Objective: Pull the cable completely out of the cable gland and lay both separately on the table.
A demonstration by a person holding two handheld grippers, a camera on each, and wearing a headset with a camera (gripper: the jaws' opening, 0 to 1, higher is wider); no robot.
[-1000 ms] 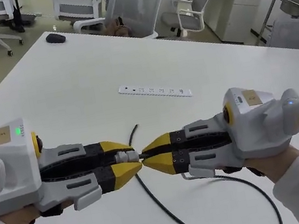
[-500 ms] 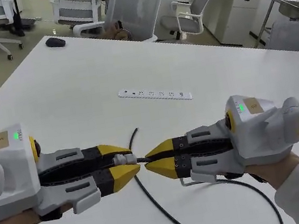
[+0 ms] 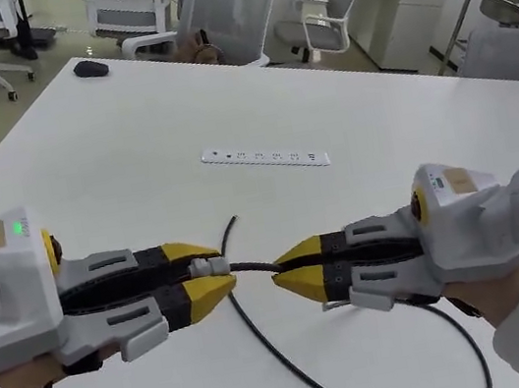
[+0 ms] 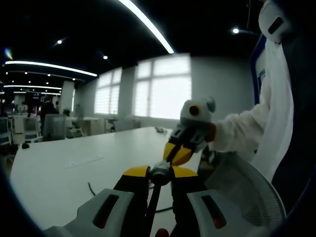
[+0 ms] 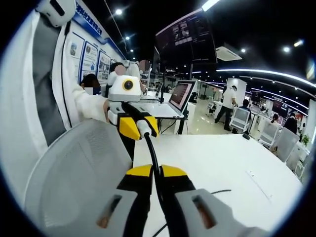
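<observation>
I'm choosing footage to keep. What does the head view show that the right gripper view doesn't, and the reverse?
Head view: the hand holding the right gripper, and that gripper's white body. Right gripper view: an open laptop and a wall screen. Both: the left gripper shut on the gland, with the cable running to the right gripper's shut jaws.

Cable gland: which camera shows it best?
The right gripper view: the cable gland shows side-on, with the cable leaving it. The head view shows it small, the left gripper view end-on.
</observation>
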